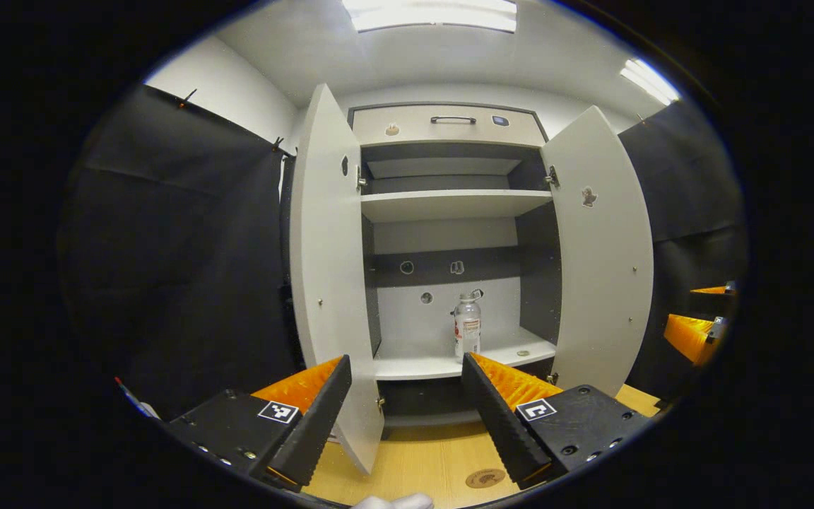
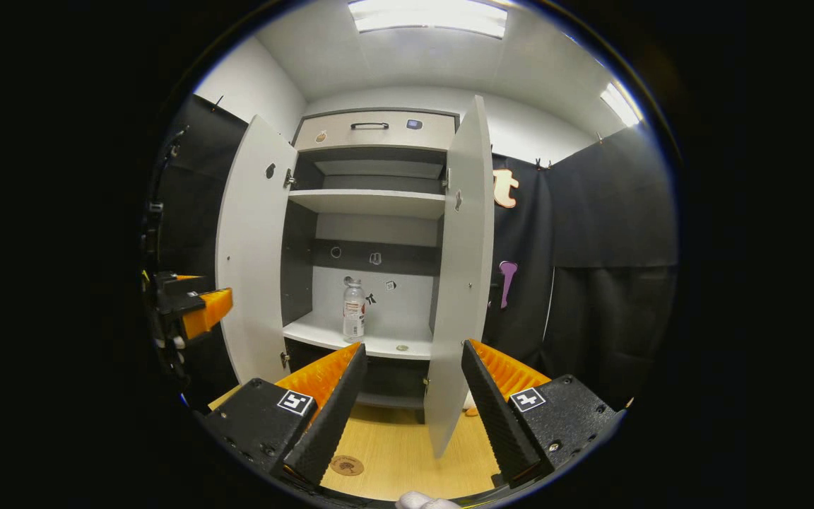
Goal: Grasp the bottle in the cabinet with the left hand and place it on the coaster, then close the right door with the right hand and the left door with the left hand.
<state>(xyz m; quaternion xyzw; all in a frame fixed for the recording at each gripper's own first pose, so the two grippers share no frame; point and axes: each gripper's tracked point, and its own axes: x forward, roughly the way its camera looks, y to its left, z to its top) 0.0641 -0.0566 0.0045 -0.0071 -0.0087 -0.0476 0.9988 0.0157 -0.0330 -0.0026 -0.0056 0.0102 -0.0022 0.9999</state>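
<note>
A clear bottle (image 1: 467,326) with a white cap and a red label stands upright on the lower shelf (image 1: 442,364) of the open cabinet; the right gripper view shows the bottle (image 2: 354,309) too. A round brown coaster (image 1: 485,478) lies on the wooden table in front of the cabinet, and the coaster (image 2: 347,465) sits low in the right gripper view. Both doors stand wide open: the left door (image 1: 326,283) and the right door (image 1: 601,247). My left gripper (image 1: 407,399) is open, well short of the shelf. My right gripper (image 2: 414,396) is open, with the right door's edge (image 2: 460,283) straight ahead of it.
The cabinet has an upper shelf (image 1: 453,205) and a drawer with a handle (image 1: 453,120) on top. A small round object (image 1: 522,353) lies on the lower shelf right of the bottle. Black cloth hangs on both sides. The other gripper's orange fingers (image 1: 693,332) show at the right edge.
</note>
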